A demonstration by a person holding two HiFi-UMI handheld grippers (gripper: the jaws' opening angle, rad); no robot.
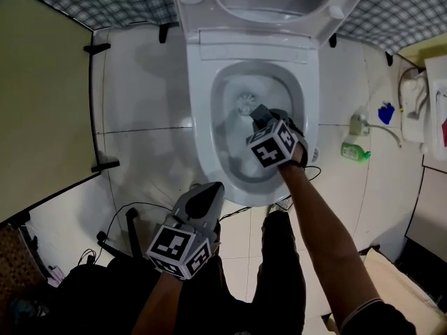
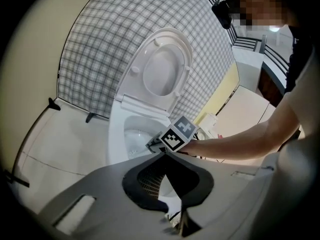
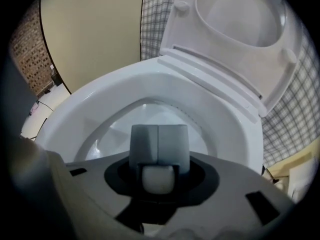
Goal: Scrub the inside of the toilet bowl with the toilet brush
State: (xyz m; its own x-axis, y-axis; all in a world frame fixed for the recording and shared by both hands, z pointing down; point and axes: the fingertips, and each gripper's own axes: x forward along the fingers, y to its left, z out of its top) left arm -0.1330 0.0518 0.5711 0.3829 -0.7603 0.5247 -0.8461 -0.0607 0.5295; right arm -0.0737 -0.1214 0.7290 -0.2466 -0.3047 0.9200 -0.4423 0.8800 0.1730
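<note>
The white toilet bowl stands open in the middle of the head view. My right gripper hangs over the bowl's right half, shut on the toilet brush handle. The handle's pale end shows between the grey fingers in the right gripper view. The round white brush head sits low inside the bowl, near the back. My left gripper is held back in front of the bowl's front edge, its jaws together and nothing in them. In the left gripper view the right gripper's marker cube shows over the bowl rim.
The seat and lid stand raised against the checked wall. A green bottle and a blue item lie on the floor at the right. Cables run over the tiles at the left. A beige partition bounds the left side.
</note>
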